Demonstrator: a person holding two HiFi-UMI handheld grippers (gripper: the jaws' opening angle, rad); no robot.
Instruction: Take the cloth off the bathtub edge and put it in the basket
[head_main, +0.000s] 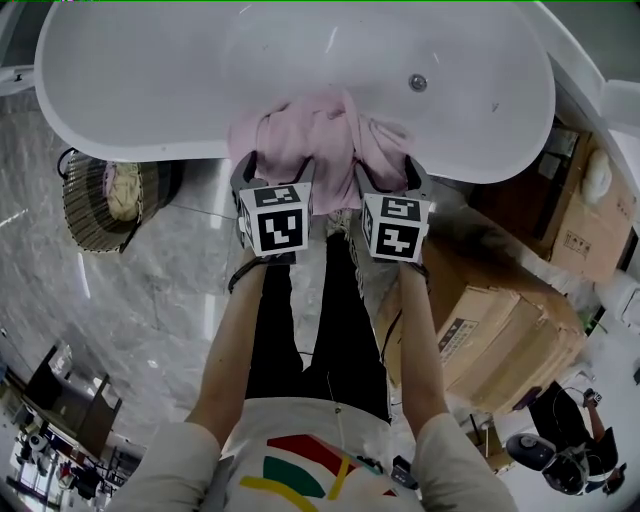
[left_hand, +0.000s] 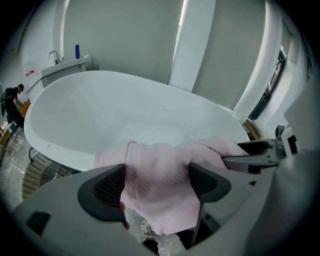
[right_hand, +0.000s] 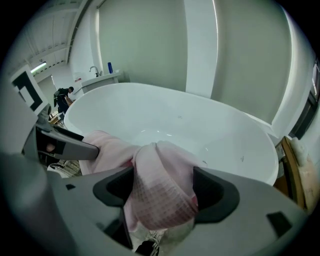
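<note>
Cloth (head_main: 320, 135), pink and bunched, lies draped over the near bathtub edge (head_main: 150, 152). My left gripper (head_main: 275, 172) and right gripper (head_main: 388, 175) both gape wide, each straddling a fold without clamping it. The basket (head_main: 85, 210) sits beside the tub, off to my left.

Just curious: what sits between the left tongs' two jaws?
A pink waffle-textured cloth, draped over the white bathtub's edge; the left gripper view shows it.
</note>
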